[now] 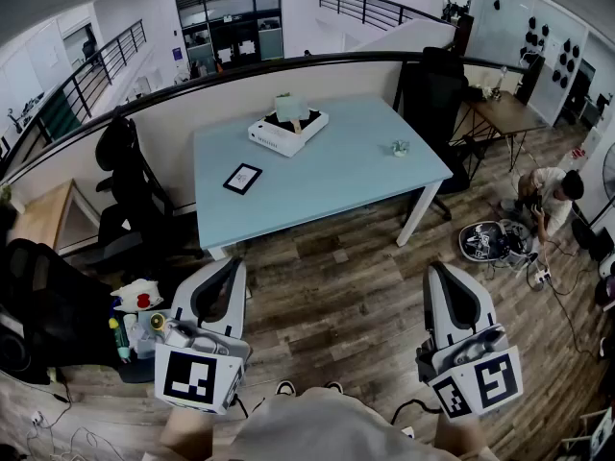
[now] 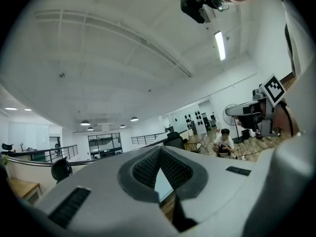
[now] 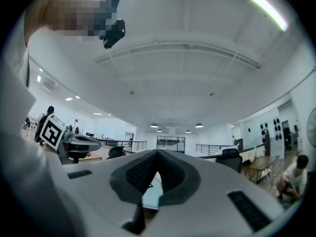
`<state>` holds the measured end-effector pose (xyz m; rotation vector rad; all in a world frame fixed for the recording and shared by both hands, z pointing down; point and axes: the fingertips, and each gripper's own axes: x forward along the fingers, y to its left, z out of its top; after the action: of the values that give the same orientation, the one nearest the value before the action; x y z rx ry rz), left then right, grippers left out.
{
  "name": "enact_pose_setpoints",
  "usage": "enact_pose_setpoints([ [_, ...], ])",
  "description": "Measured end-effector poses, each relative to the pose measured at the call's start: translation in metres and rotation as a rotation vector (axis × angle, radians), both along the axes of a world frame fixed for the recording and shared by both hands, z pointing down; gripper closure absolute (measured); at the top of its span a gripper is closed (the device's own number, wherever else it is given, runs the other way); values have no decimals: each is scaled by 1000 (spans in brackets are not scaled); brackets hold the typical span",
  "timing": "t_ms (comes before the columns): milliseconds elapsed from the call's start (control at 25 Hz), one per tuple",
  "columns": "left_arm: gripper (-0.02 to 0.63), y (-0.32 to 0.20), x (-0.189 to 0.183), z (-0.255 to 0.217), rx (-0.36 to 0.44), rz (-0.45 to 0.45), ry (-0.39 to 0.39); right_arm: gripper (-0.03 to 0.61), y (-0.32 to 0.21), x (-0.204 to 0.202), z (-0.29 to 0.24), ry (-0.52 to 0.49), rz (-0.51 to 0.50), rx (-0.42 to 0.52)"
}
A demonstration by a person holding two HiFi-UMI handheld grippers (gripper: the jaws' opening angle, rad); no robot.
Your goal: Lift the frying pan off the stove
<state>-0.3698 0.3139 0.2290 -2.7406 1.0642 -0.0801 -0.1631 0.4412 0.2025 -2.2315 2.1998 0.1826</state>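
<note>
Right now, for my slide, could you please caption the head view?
Left hand-held gripper and right hand-held gripper, both shut and empty, held level over wooden floor, facing the light blue table.

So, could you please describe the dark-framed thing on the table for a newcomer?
Find the pale blue table in the middle of the room. On its left half, nearer to us than the white box, lies a small flat frame. It alone is dark-edged and flat; the box is white and raised, the little thing at the right pale.
</note>
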Motion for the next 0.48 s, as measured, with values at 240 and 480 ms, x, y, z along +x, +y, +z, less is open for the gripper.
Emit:
enact_pose_setpoints([
  [240,611,0,21,5,-2,-11,-18,575,-2,28,14,-16,21,-71],
  [480,611,10,48,6,-62,14,62,575,5,56,30,-23,-3,-100],
])
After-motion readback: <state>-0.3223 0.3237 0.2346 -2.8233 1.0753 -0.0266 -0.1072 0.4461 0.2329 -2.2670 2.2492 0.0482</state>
